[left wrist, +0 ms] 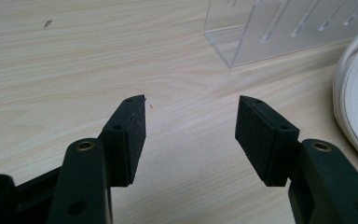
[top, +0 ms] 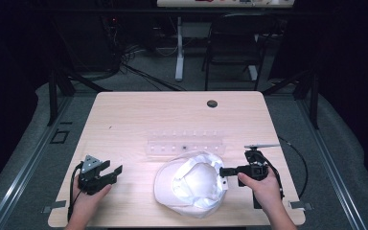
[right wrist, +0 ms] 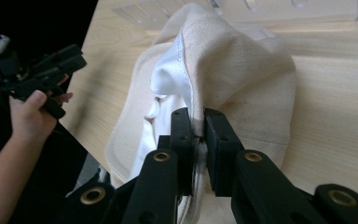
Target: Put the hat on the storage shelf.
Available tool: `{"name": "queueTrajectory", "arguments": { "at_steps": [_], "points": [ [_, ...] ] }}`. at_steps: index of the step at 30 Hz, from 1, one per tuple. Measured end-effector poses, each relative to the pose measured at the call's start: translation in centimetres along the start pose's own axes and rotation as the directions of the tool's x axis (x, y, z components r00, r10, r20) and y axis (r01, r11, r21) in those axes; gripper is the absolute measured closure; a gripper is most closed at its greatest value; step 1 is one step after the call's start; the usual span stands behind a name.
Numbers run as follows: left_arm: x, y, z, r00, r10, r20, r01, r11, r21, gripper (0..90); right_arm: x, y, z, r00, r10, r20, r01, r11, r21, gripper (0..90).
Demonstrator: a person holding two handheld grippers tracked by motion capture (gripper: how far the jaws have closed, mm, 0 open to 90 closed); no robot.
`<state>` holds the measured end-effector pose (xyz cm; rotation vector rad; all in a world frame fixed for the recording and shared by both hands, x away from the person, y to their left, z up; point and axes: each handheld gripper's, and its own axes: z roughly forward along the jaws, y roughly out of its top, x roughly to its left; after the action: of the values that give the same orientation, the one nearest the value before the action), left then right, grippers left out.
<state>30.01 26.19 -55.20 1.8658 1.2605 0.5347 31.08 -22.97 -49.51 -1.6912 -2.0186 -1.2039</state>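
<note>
Right gripper [right wrist: 198, 133]: jaws clamped on the rim of the white cap [right wrist: 242, 70], fabric pinched between the two black pads. In the high view the same gripper [top: 224, 171] points left, from the right side of the table, and bites the cap's [top: 194, 184] right edge. The cap lies upside down, white lining showing, brim toward the left; it sits at the near middle of the wooden table [top: 139, 115]. The pinched edge is raised off the table into a fold.

Left gripper [left wrist: 191, 126]: jaws stand wide apart, nothing between them, bare table [left wrist: 74, 70] beneath. In the high view it [top: 117, 173] rests at the near left, held in the person's left hand [top: 88, 194], pointing right toward the cap, and apart from it.

Just beyond the cap: a clear plastic rack [top: 186, 143] with a row of slots, lying across the middle of the table. A dark round grommet [top: 212, 103] sits near the far edge.
</note>
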Motion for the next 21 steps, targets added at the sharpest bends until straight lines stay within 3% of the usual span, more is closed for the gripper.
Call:
{"name": "queueTrajectory", "arguments": {
  "at_steps": [7, 10, 15, 21],
  "points": [
    [0.0, 0.0, 0.0, 1.0000, 0.003, -0.001, -0.003, 1.0000, 0.005, 43.8, 0.5, 0.6, -0.6, 0.9993, -0.005, -0.038, 0.004, 1.000, -0.022, 82.9],
    [-0.1, 0.0, 0.0, 1.0000, 0.002, -0.001, -0.002, 1.0000, 0.003, 43.8, 1.0, 1.1, -1.0, 0.9957, 0.001, -0.093, -0.004, 0.999, -0.033, 82.9],
    [-0.1, 0.0, 0.0, 1.0000, 0.001, 0.001, -0.001, 1.0000, 0.003, 43.9, 1.8, 1.9, -1.3, 0.9906, -0.004, -0.137, -0.002, 0.999, -0.043, 83.0],
    [-0.1, 0.0, -0.1, 1.0000, 0.001, 0.001, -0.001, 1.0000, 0.000, 44.1, 2.7, 2.7, -1.8, 0.9878, -0.017, -0.155, 0.008, 0.998, -0.059, 83.0]
  ]
}}
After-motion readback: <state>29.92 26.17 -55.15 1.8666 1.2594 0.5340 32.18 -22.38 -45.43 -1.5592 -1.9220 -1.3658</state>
